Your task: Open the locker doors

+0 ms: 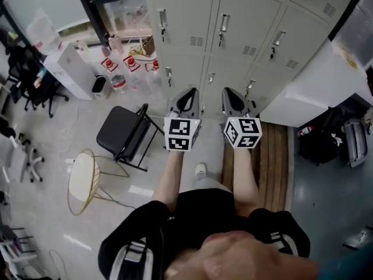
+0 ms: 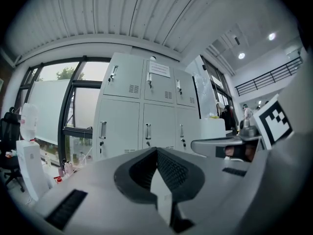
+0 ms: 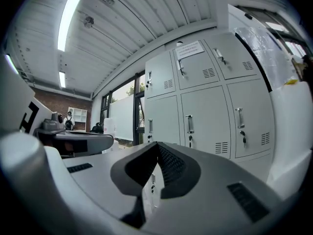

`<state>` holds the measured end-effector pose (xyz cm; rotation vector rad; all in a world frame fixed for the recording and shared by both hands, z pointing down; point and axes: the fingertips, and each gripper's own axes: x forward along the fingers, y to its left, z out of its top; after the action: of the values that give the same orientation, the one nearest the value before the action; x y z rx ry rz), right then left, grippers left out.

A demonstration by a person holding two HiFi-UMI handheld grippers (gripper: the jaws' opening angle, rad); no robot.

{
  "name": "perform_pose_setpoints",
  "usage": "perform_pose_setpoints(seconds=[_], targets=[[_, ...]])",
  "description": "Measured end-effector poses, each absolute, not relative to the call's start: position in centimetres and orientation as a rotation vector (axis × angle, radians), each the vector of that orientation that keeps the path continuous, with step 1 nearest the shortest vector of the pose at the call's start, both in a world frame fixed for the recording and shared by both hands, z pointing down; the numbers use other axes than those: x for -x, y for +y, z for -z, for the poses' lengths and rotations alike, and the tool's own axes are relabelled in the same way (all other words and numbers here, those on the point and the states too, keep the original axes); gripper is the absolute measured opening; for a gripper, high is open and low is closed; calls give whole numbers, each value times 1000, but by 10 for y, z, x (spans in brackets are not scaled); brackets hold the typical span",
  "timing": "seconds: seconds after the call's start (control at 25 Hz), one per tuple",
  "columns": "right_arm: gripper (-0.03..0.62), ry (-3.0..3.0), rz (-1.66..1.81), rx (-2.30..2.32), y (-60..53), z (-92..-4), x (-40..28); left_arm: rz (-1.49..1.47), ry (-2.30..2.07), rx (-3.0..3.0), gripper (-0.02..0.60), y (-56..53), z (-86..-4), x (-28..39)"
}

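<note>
A bank of grey metal lockers (image 1: 233, 22) stands ahead, every door closed, each with a small upright handle and a keyhole. Both grippers are held level side by side and point at the lockers from a distance, touching nothing. My left gripper (image 1: 187, 93) has its jaws together with nothing between them, and in its own view the left gripper (image 2: 156, 150) faces the lockers (image 2: 146, 106). My right gripper (image 1: 232, 92) is shut and empty too. In the right gripper view, the right gripper (image 3: 157, 144) aims at the lower row of the lockers (image 3: 205, 106).
A black folding chair (image 1: 122, 132) and a round white stool (image 1: 81, 177) stand to the left. Water bottles (image 1: 119, 83) sit by the window. A wooden bench (image 1: 274, 162), a white wrapped block (image 1: 315, 92) and a black bag (image 1: 320, 142) lie to the right.
</note>
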<state>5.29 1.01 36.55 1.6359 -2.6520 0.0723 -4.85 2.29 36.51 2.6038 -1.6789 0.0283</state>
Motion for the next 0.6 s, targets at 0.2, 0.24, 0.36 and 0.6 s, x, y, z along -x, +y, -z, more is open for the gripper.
perform_pose_setpoints(seconds=[0.2,0.24,0.36,0.6], targets=[[17,-2676,-80,-1621,-44,-359,-68,-35,-1705,-2593,9,-29,-358,34],[17,-2681,-82,-1620,-54,-358,-70,-37,-1707,-2592,9,-37,-358,32],[17,-2690,-88,-1610,-76,-359,-76,-27,-1712,-2577,9,-60,-357,27],[17,-2694,-100,-1598,-112,-363,-88,-2,-1732,-2540,9,-95,-361,24]])
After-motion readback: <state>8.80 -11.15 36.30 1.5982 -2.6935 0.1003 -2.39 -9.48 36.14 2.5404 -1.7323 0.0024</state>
